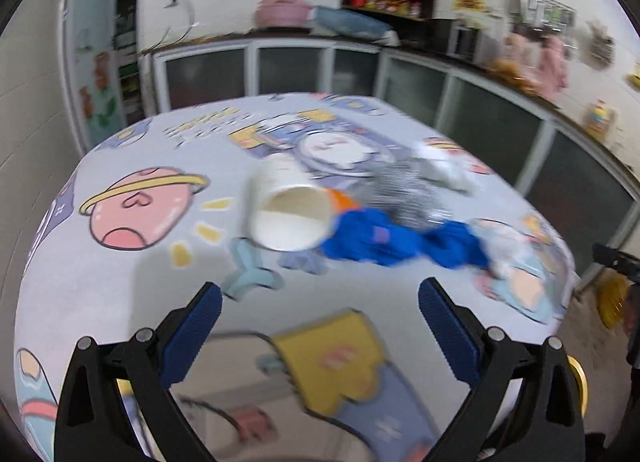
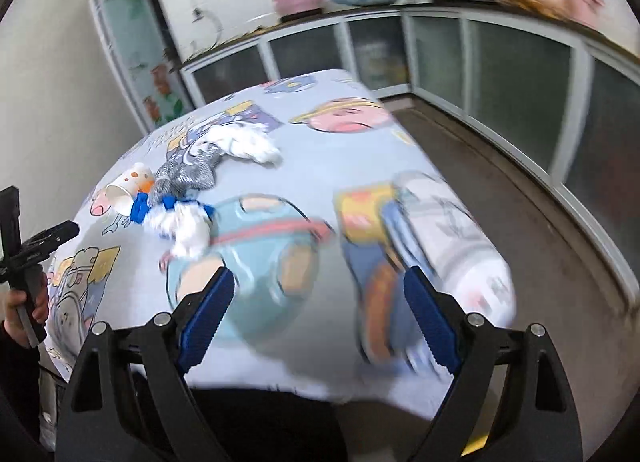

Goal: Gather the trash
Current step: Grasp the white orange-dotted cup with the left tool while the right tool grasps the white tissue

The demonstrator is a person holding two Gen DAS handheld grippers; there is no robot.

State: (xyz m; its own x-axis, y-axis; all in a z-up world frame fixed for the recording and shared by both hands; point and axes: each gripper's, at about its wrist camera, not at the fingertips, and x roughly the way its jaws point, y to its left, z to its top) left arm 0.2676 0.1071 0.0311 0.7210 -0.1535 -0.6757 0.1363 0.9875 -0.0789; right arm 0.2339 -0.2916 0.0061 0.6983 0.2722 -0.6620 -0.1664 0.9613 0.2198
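Observation:
A white paper cup [image 1: 286, 210] lies on its side on the cartoon-print tablecloth [image 1: 120, 286], mouth toward me. Right of it lie a blue wrapper [image 1: 400, 240], a grey speckled cloth [image 1: 400, 190] and white crumpled tissue [image 1: 444, 166]. My left gripper [image 1: 320, 302] is open and empty, just short of the cup and blue wrapper. In the right wrist view the cup [image 2: 130, 184], blue wrapper [image 2: 140, 208], grey cloth [image 2: 188, 172] and white tissues [image 2: 248, 144] lie at the table's far left. My right gripper [image 2: 318, 294] is open and empty over the table's near right part.
Glass-fronted cabinets [image 1: 480, 110] line the back and right walls, with basins [image 1: 284, 12] on the counter. A fridge [image 1: 96, 50] stands at the back left. Bare floor [image 2: 520, 198] lies right of the table. The left gripper's handle [image 2: 28, 258] shows at the left edge.

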